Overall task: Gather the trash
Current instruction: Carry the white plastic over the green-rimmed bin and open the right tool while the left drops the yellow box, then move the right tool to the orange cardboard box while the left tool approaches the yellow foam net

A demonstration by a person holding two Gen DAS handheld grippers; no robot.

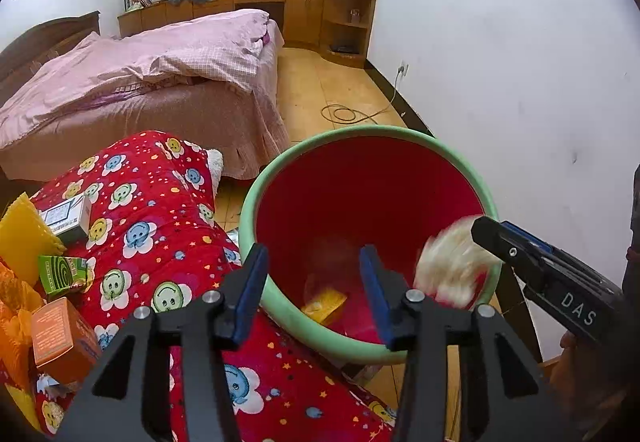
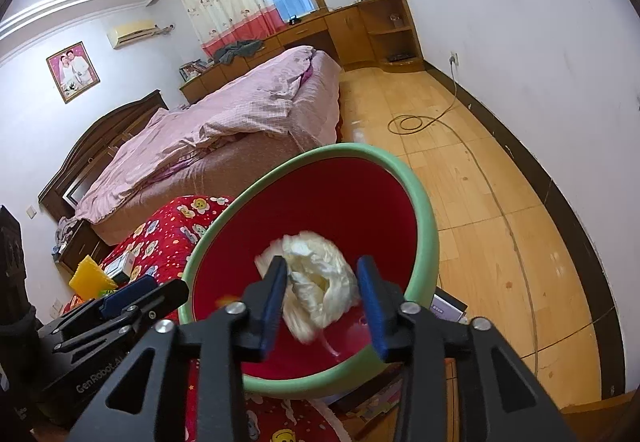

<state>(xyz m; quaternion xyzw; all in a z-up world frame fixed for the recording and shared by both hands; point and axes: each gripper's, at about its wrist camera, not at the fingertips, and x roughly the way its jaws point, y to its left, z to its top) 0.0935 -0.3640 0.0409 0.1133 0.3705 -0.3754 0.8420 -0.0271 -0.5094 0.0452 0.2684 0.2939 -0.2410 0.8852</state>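
A red bin with a green rim [image 1: 256,198] [image 2: 424,202] stands beside a red cartoon-print blanket [image 1: 160,226]. A crumpled white wad of paper [image 2: 316,282] [image 1: 452,266] is blurred between my right gripper's [image 2: 322,294] open fingers, over the bin's mouth. It looks loose, not clamped. My left gripper [image 1: 316,282] is open and empty, aimed at the bin's near rim. A yellow wrapper [image 1: 324,304] lies at the bin's bottom. The right gripper also shows in the left wrist view [image 1: 532,266].
On the blanket at left lie an orange box [image 1: 60,334], a green box [image 1: 64,270], a white box [image 1: 68,216] and a yellow sheet [image 1: 20,234]. A pink bed [image 1: 140,82] stands behind. A cable coil [image 1: 344,112] lies on the wooden floor by the white wall.
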